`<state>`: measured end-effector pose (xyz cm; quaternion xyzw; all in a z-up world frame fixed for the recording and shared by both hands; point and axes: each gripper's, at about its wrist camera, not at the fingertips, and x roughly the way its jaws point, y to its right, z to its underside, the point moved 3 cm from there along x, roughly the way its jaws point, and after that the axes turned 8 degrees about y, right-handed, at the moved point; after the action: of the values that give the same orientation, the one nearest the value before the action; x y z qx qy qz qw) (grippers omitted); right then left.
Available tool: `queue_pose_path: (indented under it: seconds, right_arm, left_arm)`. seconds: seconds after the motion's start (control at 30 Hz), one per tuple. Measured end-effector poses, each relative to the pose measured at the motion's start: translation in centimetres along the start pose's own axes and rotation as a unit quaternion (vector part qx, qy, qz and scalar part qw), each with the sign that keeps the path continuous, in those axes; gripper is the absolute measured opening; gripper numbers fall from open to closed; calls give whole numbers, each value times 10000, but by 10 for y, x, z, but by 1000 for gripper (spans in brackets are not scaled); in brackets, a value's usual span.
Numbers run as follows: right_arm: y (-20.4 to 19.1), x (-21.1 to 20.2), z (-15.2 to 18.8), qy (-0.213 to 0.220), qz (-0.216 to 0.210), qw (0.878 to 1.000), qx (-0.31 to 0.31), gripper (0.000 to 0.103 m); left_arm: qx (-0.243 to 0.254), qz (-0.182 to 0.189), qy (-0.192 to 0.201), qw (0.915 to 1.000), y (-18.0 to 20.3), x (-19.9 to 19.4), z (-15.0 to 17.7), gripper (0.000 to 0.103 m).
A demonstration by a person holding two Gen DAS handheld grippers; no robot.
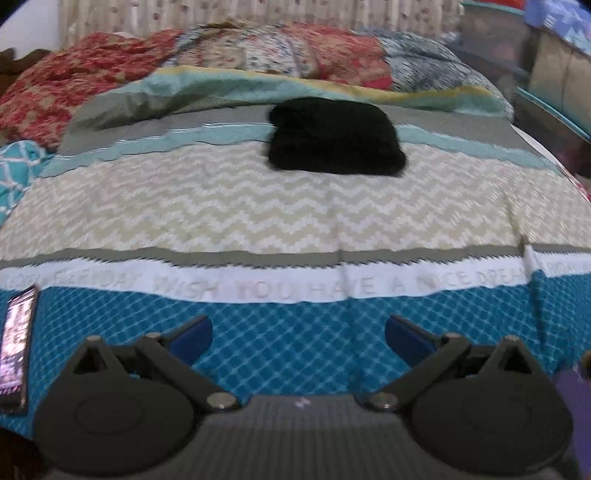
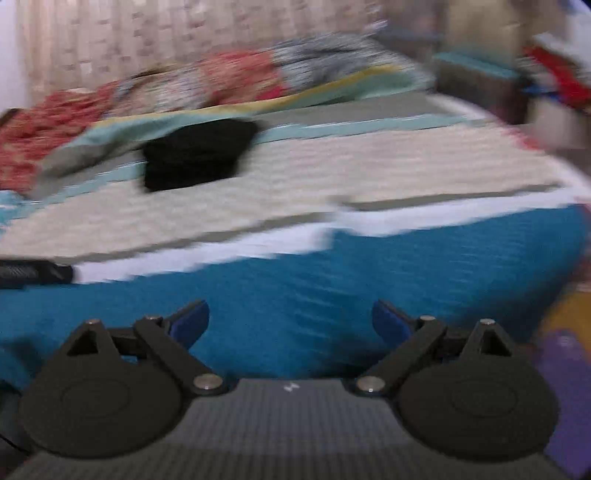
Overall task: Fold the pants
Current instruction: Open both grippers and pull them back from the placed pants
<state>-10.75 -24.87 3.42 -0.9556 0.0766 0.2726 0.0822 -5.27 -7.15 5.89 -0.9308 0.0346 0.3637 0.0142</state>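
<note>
I see the black pants (image 1: 334,138) folded into a compact block, lying far up the bed on the patterned bedspread (image 1: 258,214), where the zigzag cream band meets the pale teal and grey stripes. From my left gripper (image 1: 298,332) they sit well ahead and slightly to the right; the gripper itself hangs over the near blue diamond band, its blue-padded fingers (image 1: 194,334) spread wide with nothing between them.

My right gripper (image 2: 290,322) is likewise spread and empty — its view is heavily smeared, so detail is poor. There the pants (image 2: 195,153) appear far off and to the left, well apart from the fingers (image 2: 389,323).

Neither gripper touches the pants. A phone (image 1: 16,343) with a lit screen lies on the near left edge of the bed, just beside my left gripper's housing. Beyond the pants, a rumpled teal cover and red floral bedding (image 1: 70,77) pile up against a pale curtain (image 1: 258,14).
</note>
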Motion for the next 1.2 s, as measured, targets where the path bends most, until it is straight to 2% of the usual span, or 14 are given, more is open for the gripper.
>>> queue_pose_path:
  seconds: [0.1, 0.17, 0.2, 0.27, 0.33, 0.43, 0.5, 0.57, 0.7, 0.77, 0.83, 0.93, 1.07, 1.2]
  right_arm:
    - [46, -45, -4, 188, 715, 9972, -104, 96]
    - [69, -69, -14, 51, 946, 9934, -647, 96]
    - [76, -75, -19, 1, 1021, 9898, -993, 96]
    - [82, -84, -39, 42, 1055, 9809, -1636, 96]
    - [80, -77, -60, 248, 927, 9779, -1859, 96]
    - [53, -40, -84, 572, 332, 9890, -1320, 96]
    - [27, -8, -83, 632, -125, 9943, -850, 96]
    - [-6, 26, -73, 493, -599, 9968, -217, 96]
    - [-56, 52, -40, 243, -1069, 9909, 785, 96]
    - [-65, 50, -18, 136, -1070, 9876, 1143, 96]
    - [-65, 44, -5, -15, -1099, 9871, 1168, 96]
    - [-53, 35, -6, 52, -834, 9932, 812, 96]
    - [-33, 33, -5, 112, -539, 9939, 957, 96]
    - [-31, 46, 1, -12, -483, 9934, 1039, 96]
  left_arm:
    - [243, 418, -285, 9984, 13, 8, -8, 103]
    - [559, 583, -439, 9958, 15, 9, -17, 103]
    - [693, 556, -419, 9952, 13, 7, -22, 103]
    - [1010, 344, -136, 9942, 4, -4, -34, 103]
    - [1087, 155, 104, 9939, -6, -15, -41, 103]
    - [597, 104, 124, 9981, -24, -22, -43, 103]
    - [300, -9, 67, 9995, -34, -20, -38, 103]
    - [139, -247, 5, 9996, -39, -16, -33, 103]
    - [-80, -642, -3, 9979, -46, -13, -21, 103]
    - [-149, -791, -3, 9968, -47, -12, -15, 103]
    - [-86, -848, -64, 9963, -46, -10, -10, 103]
    - [86, -747, -55, 9972, -38, -5, -6, 103]
    - [-8, -576, -76, 9983, -27, 1, -3, 103]
    - [44, -507, -23, 9987, -19, -1, -1, 103]
